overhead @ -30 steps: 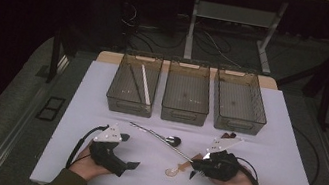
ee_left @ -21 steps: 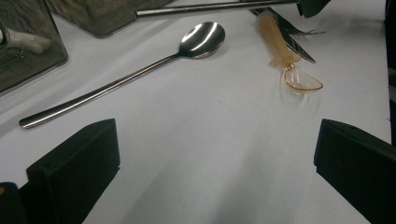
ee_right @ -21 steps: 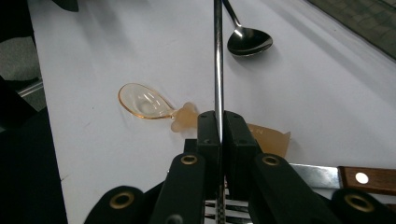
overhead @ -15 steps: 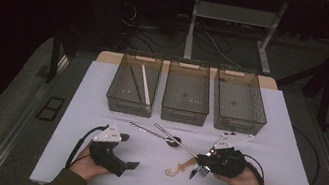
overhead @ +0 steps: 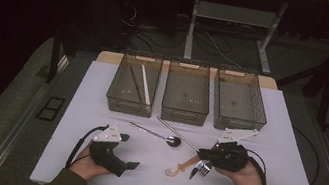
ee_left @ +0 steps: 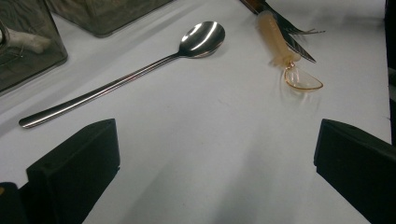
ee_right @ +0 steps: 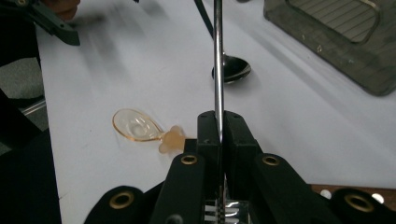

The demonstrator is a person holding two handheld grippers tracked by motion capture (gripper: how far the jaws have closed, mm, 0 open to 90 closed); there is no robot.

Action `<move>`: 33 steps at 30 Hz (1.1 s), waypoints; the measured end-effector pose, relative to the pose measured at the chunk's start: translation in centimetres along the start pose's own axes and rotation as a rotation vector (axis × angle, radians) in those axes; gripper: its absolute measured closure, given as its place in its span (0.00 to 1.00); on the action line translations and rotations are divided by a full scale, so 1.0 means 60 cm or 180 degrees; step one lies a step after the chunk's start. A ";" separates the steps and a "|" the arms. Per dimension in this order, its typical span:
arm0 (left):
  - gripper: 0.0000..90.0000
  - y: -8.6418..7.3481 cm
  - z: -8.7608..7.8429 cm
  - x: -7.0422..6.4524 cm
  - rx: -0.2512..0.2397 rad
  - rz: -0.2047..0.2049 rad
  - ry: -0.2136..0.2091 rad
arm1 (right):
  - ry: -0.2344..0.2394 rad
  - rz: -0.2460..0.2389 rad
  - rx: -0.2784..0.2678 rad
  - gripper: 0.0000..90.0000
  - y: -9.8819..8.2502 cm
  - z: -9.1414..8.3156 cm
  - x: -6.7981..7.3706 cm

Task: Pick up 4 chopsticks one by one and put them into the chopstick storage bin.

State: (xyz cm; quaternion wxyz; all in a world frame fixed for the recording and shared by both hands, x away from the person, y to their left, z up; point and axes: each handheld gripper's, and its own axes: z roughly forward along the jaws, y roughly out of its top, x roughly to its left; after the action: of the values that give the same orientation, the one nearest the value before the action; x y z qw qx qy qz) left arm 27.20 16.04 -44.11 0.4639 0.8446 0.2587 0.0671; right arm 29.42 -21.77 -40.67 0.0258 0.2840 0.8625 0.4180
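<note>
Your right gripper [ee_right: 219,135] pinches the fork [overhead: 201,167]; both spoons [overhead: 168,139] beside it remain unsorted; left gripper [ee_left: 210,154] spread.

Dim room; bright lit table [overhead: 98,112]; soft shadows; slight motion blur.

Fork [ee_right: 218,70] handle cut off at top edge, amber spoon [ee_right: 140,127] handle perhaps hidden behind tongs

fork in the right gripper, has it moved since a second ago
Yes. The fork, clamped in the right gripper, has swung round: its handle now angles up-left towards the middle bin, its tines near the table's front edge.
</note>
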 end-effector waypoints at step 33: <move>0.00 0.000 0.000 0.001 0.0004 0.0004 -0.0002 | 0.0077 0.0017 -0.0247 0.96 0.067 0.023 -0.010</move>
State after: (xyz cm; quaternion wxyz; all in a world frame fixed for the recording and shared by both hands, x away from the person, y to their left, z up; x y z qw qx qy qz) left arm 27.25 16.08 -44.14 0.4635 0.8450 0.2581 0.0670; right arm 32.20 -19.13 -38.76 0.0253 0.2800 0.8451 0.4547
